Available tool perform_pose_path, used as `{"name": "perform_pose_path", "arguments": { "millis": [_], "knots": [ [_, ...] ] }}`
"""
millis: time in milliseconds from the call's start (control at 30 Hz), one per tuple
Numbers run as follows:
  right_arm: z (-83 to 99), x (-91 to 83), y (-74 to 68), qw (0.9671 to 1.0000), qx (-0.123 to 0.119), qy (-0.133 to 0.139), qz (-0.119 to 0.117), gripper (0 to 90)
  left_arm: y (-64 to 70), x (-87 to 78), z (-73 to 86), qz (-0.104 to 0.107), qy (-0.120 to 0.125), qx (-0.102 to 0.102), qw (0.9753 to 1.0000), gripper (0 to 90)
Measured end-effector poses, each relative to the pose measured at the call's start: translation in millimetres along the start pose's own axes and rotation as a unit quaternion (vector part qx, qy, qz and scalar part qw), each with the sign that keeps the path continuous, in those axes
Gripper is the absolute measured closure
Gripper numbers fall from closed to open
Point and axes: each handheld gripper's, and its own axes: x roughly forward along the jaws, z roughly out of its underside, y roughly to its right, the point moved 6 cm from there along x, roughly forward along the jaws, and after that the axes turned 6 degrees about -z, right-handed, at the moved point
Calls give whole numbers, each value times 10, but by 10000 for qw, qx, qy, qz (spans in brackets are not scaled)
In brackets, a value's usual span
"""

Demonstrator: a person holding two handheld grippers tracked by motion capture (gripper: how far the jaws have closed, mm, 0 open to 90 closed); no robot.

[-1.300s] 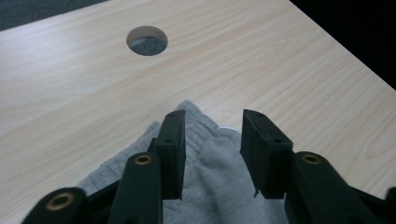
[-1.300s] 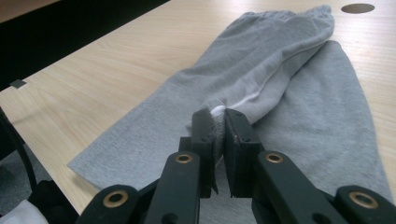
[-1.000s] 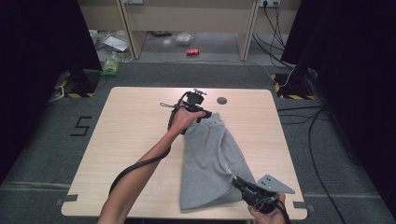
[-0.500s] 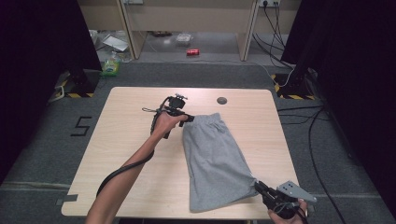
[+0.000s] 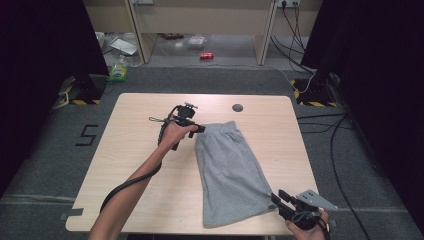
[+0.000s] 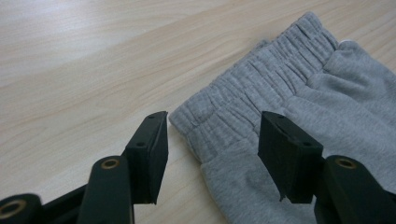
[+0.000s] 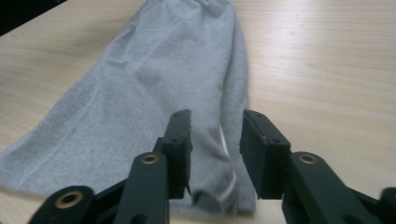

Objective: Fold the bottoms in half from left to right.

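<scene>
Grey sweatpants of soft fleece cloth (image 5: 229,172) lie flat on a pale wooden table (image 5: 140,150), folded lengthwise into one long strip. The ribbed elastic waistband (image 5: 220,128) is at the far end, near the middle of the table. The leg end reaches almost to the near edge, on the person's right side.

The left gripper (image 5: 192,128), black with two jaws, sits just beside the waistband's left corner, held by a hand whose bare forearm (image 5: 135,182) stretches in from the bottom of the high view. In the left gripper view, the left gripper (image 6: 212,140) has its jaws spread wide. They stand either side of the waistband corner (image 6: 210,122) without touching the cloth, one over bare wood, the other over the grey fabric.

The right gripper (image 5: 280,202), also black, with a grey three-cornered plate on top (image 5: 315,199), is at the near right edge of the table, just beside the lower right corner of the sweatpants. In the right gripper view, the right gripper (image 7: 215,140) has its jaws apart, with the hem end of the sweatpants (image 7: 140,107) between and just beyond them. A thin white stripe (image 7: 227,179) shows on the cloth there. Whether the jaws touch the fabric cannot be told.

A small dark round disc (image 5: 237,107) sits in the tabletop beyond the waistband, well apart from it.
</scene>
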Motion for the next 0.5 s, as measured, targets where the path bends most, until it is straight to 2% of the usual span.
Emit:
{"name": "perform_pose_path", "arguments": {
  "millis": [167,200,233,267,333,367,400,433,500],
  "knots": [
    [-204,280,11,9995,-248,-206,-36,611,-6,-19,32,33,41,-15,10000,417],
    [-299,420,39,9990,-315,-307,-44,606,-7,-25,38,42,43,-3,10000,412],
    [-299,420,39,9990,-315,-307,-44,606,-4,-30,44,51,39,10,10000,412],
    [-382,594,55,9982,-347,-486,-112,602,-1,-35,50,58,41,15,10000,400],
    [-406,654,60,9978,-381,-528,-113,602,1,-39,60,65,42,4,10000,394],
    [-427,733,55,9969,-405,-660,-147,601,1,-39,66,70,40,7,10000,394],
    [-458,882,56,9957,-431,-812,-140,605,-1,-39,74,73,32,7,10000,392],
    [-458,882,56,9957,-431,-812,-140,605,-5,-37,79,72,34,7,10000,392],
    [-465,1019,73,9935,-453,-1034,-115,610,-20,-37,91,77,27,-14,10000,385]
  ]
}}
